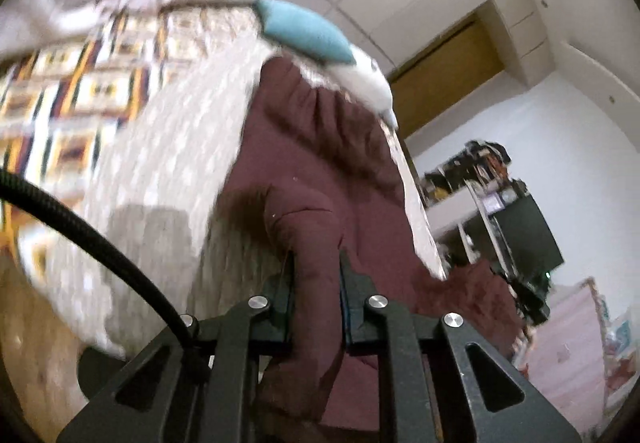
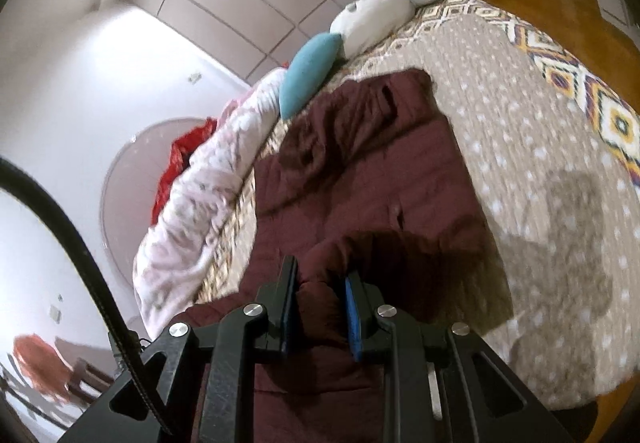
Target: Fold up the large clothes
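Maroon garment point(image 2: 360, 171) lies spread on the bed point(image 2: 540, 147), with a blue pillow point(image 2: 308, 71) at its 11 o'clock. Left gripper point(image 1: 316, 283) and right gripper point(image 2: 320, 295) each have fingers clamped on a maroon fold.

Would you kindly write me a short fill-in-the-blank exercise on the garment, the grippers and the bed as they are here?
1. Both grippers are shut on the ____ garment.
2. The left gripper and the right gripper each pinch a ____ of cloth between the fingers.
3. The cushion beside the white plush toy is ____.

Missing words: maroon; fold; blue
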Demonstrator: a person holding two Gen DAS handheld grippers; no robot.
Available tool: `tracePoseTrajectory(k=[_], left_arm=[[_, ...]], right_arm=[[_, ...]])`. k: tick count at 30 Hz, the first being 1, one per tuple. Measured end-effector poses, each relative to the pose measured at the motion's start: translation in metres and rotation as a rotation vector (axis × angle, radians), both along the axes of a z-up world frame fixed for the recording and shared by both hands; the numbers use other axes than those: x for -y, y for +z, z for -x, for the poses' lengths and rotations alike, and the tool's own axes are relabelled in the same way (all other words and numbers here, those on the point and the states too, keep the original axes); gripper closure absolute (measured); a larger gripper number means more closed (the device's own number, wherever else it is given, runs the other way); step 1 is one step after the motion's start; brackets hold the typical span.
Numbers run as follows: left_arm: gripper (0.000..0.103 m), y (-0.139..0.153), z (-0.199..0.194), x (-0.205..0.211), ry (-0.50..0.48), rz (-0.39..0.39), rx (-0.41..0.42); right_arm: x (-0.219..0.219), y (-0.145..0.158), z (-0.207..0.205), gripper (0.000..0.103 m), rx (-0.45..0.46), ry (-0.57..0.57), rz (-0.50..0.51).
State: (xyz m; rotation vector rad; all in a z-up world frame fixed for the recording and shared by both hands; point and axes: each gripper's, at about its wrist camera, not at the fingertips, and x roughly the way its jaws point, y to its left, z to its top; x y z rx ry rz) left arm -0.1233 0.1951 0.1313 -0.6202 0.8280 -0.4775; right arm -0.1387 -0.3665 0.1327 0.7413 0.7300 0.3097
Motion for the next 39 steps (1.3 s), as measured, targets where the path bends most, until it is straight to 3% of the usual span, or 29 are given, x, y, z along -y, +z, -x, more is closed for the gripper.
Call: tracePoseTrajectory(k=[3,6,9,13,16,18,23,27,30,33,35,39], left_arm=[[0.087,0.016,-0.055,0.014,0.037,-0.032,-0.002],[0.087,0.016,-0.106,0.032,0.081,-0.119,-0.013],[0.084,0.001,-0.154,0.046,0.125,-0.170,-0.063],[0.068,-0.027,-0.201,0.053,0.183,-0.222,-0.111],[0.050,-0.045,-0.225,0.042,0.248,-0.163,-0.142],[0.044,-0.049,-0.237,0.036,0.252,-0.101,-0.150],[0.020,-0.044,-0.241,0.017,0.242,0.054,-0.116],[0.019,-0.040,-0.241,-0.004,0.242,0.147,-0.115],[0.019,-0.035,-0.238,-0.017,0.254,0.169,-0.104],[0.019,-0.030,-0.232,-0.029,0.267,0.174,-0.086],[0.019,-0.026,-0.227,-0.037,0.284,0.162,-0.072],[0.019,-0.017,-0.215,-0.048,0.313,0.062,-0.034]], right_arm=[[0.012,0.009,-0.036,0.080,0.002,-0.042,-0.015],[0.021,0.006,-0.071,0.080,-0.027,-0.090,-0.011],[0.030,-0.013,-0.111,0.080,-0.095,-0.156,0.035],[0.042,-0.053,-0.155,0.080,-0.207,-0.218,0.068],[0.049,-0.077,-0.176,0.079,-0.265,-0.241,0.068],[0.053,-0.092,-0.187,0.077,-0.305,-0.255,0.058],[0.064,-0.101,-0.198,0.057,-0.265,-0.237,-0.019],[0.078,-0.087,-0.188,0.035,-0.174,-0.254,-0.100],[0.092,-0.068,-0.171,0.032,-0.104,-0.285,-0.112],[0.089,-0.053,-0.166,0.029,-0.086,-0.275,-0.050],[0.080,-0.044,-0.167,0.029,-0.097,-0.249,0.059],[0.061,-0.039,-0.173,0.029,-0.111,-0.202,0.191]])
